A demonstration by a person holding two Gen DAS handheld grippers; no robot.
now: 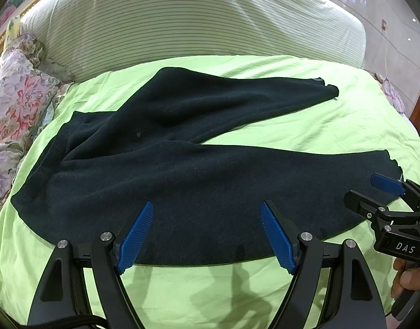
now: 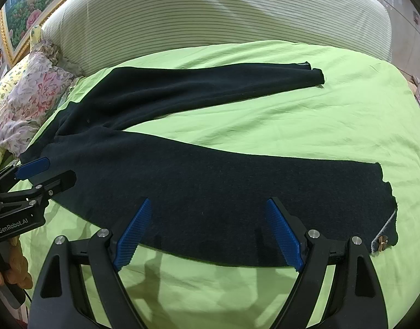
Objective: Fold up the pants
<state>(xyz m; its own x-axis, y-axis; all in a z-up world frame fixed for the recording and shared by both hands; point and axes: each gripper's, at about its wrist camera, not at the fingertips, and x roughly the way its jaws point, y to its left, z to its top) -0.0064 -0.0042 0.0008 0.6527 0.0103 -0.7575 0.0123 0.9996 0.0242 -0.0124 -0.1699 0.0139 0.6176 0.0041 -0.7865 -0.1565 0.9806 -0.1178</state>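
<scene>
The fold is not yet begun: this looks like the reach for the first grip. The pants (image 1: 182, 164) are lying spread flat on the green sheet (image 1: 333, 120), legs splayed apart in a V, waist toward the floral pillow (image 1: 15, 101) and the two cuffs pointing away from it. The striped headboard (image 1: 182, 22) is standing beyond the far leg.

Both tools are hovering over the near leg's front edge. The left gripper (image 1: 207, 233) is sitting with its blue pads spread wide, holding nothing, over the thigh end nearer the pillow. The right gripper (image 2: 210, 230) is likewise gaping wide and empty, over the part of the leg farther from the pillow, short of the cuff with its small tag (image 2: 381, 242).

Each handle is being gripped from below by a hand (image 1: 410, 277), fingers wrapped around the grip, the tools pointing forward across the bed and roughly side by side.

The next move probably calls for lowering both pairs of fingers onto the near leg's edge, pinching the cloth, then lifting together and carrying that leg over onto the far one. The soft fleece may sag between the two grips, so an even lift is wanted.
</scene>
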